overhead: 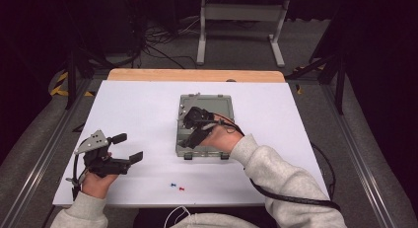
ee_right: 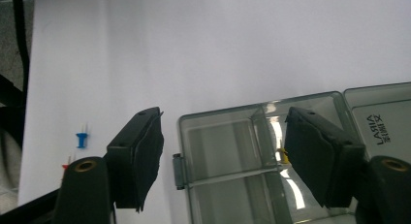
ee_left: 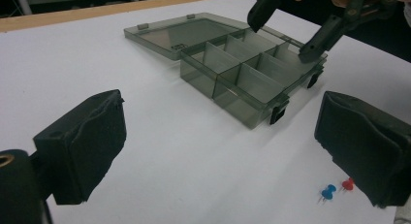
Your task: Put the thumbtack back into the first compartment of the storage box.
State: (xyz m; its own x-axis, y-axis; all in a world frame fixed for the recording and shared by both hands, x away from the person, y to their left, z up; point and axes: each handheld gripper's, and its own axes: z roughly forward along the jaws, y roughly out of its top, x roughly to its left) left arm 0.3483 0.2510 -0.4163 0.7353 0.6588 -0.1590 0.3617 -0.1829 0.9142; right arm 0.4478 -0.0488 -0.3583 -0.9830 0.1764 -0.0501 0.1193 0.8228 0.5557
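Note:
A clear grey compartment box (overhead: 203, 154) lies with its lid folded back in the middle of the white sheet (overhead: 143, 109). My right gripper (overhead: 189, 130) hovers over the box's compartments, open, with nothing between its jaws. In the right gripper view the box (ee_right: 218, 151) lies below the right gripper (ee_right: 223, 122), and a small yellow item (ee_right: 286, 157) peeks out beside the right jaw inside a compartment. My left gripper (overhead: 129, 148) rests at the left, open and empty. A blue pushpin (overhead: 173, 185) and a red pushpin (overhead: 181, 189) lie near the front edge.
In the left gripper view, the left gripper (ee_left: 218, 136) faces the box (ee_left: 252, 83), with the blue pushpin (ee_left: 328, 191) and the red pushpin (ee_left: 347, 184) beside its right jaw. A wooden table edge (overhead: 197, 75) runs behind the sheet.

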